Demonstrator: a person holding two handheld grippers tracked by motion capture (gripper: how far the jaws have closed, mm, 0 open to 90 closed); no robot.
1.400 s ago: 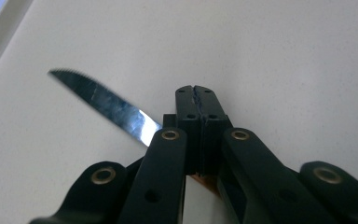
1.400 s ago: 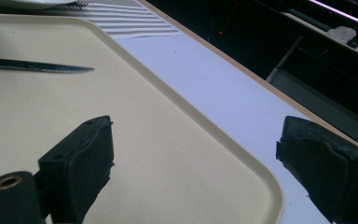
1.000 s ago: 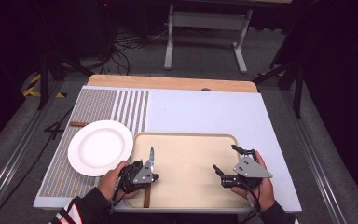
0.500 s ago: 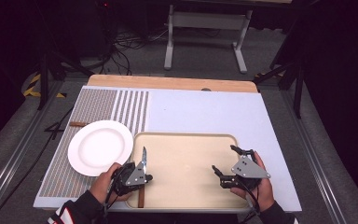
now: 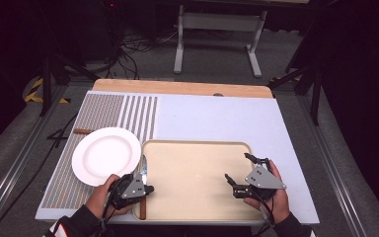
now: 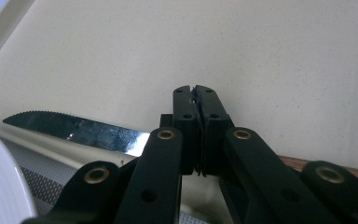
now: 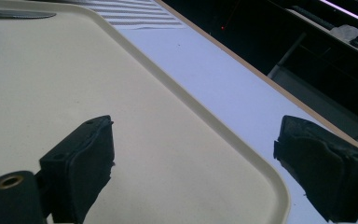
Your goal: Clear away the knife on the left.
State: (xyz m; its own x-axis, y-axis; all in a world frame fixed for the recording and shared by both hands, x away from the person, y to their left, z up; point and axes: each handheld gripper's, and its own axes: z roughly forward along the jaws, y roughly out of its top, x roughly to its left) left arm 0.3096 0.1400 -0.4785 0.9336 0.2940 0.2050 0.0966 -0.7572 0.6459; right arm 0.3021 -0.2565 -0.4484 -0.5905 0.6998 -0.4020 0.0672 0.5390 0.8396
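Two grippers sat low in the high view: the left gripper at the lower left corner of the beige tray, the right gripper over the tray's lower right part. The left jaws were pinched together on the steak knife, gripping it near where blade meets wooden handle; the knife lay along the tray's left rim, its tip just beside the white plate at left centre. The right jaws stood wide apart with nothing between them.

The step in hand looked like carrying the knife off the tray toward the plate or the mat beside it. The next move would likely call for a steady lift clear of the rim before shifting further left.

The left gripper view showed the serrated blade and the closed jaws, detail lost from above. The right gripper view showed bare tray between its open jaws.
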